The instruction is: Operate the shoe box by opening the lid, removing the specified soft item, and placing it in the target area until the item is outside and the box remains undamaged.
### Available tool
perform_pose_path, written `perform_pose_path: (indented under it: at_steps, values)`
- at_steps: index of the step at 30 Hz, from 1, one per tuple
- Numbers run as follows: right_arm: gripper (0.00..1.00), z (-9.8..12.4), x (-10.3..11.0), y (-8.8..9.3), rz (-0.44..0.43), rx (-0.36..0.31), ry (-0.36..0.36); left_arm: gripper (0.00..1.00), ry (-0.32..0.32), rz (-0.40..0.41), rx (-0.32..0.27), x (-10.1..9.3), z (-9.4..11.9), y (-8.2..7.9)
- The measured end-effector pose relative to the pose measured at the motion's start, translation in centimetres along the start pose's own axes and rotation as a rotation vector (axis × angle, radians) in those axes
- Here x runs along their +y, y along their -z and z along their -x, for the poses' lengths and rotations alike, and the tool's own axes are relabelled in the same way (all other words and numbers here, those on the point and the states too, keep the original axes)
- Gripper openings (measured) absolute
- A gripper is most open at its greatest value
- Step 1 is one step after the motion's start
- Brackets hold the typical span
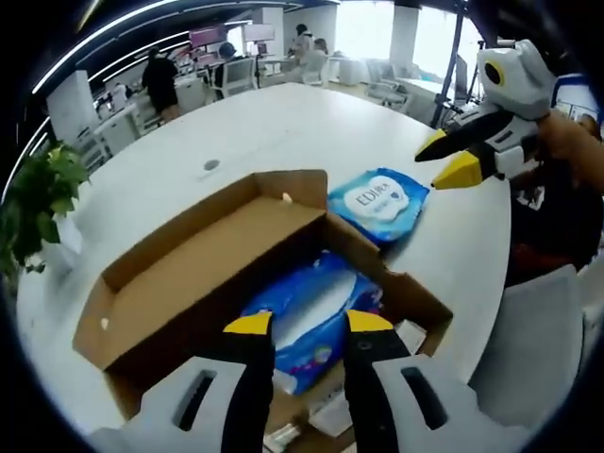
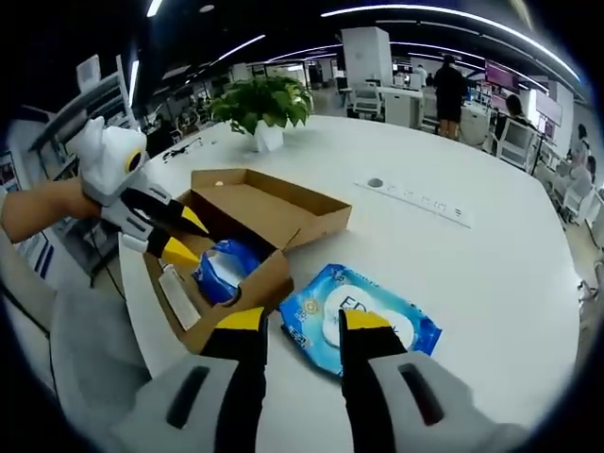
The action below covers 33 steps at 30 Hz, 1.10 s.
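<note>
Both my grippers, left (image 1: 308,324) and right (image 2: 296,319), gape empty; careless grabbing of second pack (image 1: 311,321) may tear shoe box (image 1: 151,293).

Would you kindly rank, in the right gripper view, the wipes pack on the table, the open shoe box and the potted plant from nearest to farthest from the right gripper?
1. Wipes pack, on the table just past the right gripper.
2. Shoe box, beyond it toward the left, lid open.
3. Potted plant, at the table's far edge.
</note>
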State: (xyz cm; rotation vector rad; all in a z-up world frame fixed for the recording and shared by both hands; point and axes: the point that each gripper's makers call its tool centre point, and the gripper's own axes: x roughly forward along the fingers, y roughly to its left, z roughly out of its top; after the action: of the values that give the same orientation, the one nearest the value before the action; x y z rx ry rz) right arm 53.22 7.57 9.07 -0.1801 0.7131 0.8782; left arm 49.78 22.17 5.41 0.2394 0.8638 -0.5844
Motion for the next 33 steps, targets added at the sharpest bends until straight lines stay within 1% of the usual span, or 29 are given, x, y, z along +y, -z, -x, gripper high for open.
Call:
perform_pose_path:
  at_steps: [3,5,6,7,8,12,14,18,25,27,28,29,33]
  values:
    - [0.25,-0.8,0.9,-0.4,0.026,-0.002,-0.027,0.26,0.031,-0.001,-0.003,-0.5,-0.1,0.5]
    - [0.24,-1.4,1.6,-0.4,0.045,0.005,-0.045,0.27,0.055,-0.006,-0.020,-0.9,-0.2,0.5]
    - [0.23,-1.6,1.8,-0.4,0.055,0.007,-0.050,0.28,0.075,-0.024,-0.040,-1.2,-0.3,0.4]
    - [0.23,-2.0,2.0,-0.4,0.063,0.010,-0.055,0.28,0.079,-0.031,-0.051,-1.2,-0.4,0.3]
    - [0.22,-2.2,2.2,-0.5,0.069,0.013,-0.061,0.28,0.077,-0.029,-0.049,-1.3,-0.4,0.6]
    - [0.21,-3.2,3.1,-0.8,0.085,0.014,-0.083,0.28,0.102,-0.040,-0.057,-1.5,-0.8,1.0]
    - [0.19,-3.6,3.3,-1.0,0.093,0.013,-0.089,0.27,0.115,-0.064,-0.073,-1.7,-0.9,0.9]
    - [0.16,-4.8,3.9,-1.3,0.113,0.019,-0.109,0.26,0.129,-0.103,-0.078,-1.7,-1.4,0.6]
    - [0.15,-6.4,5.1,-1.6,0.162,0.034,-0.138,0.24,0.169,-0.184,-0.057,-1.8,-2.5,0.7]
    - [0.14,-6.9,5.5,-1.6,0.175,0.039,-0.146,0.24,0.175,-0.211,-0.039,-1.9,-2.8,0.9]
    - [0.14,-7.1,5.6,-1.7,0.180,0.041,-0.149,0.24,0.169,-0.263,-0.026,-1.6,-3.1,1.2]
    - [0.14,-7.4,5.8,-1.7,0.189,0.045,-0.153,0.23,0.171,-0.279,-0.017,-1.6,-3.2,1.4]
    - [0.12,-8.5,6.4,-2.0,0.214,0.051,-0.162,0.21,0.172,-0.299,0.012,-1.5,-3.6,2.1]
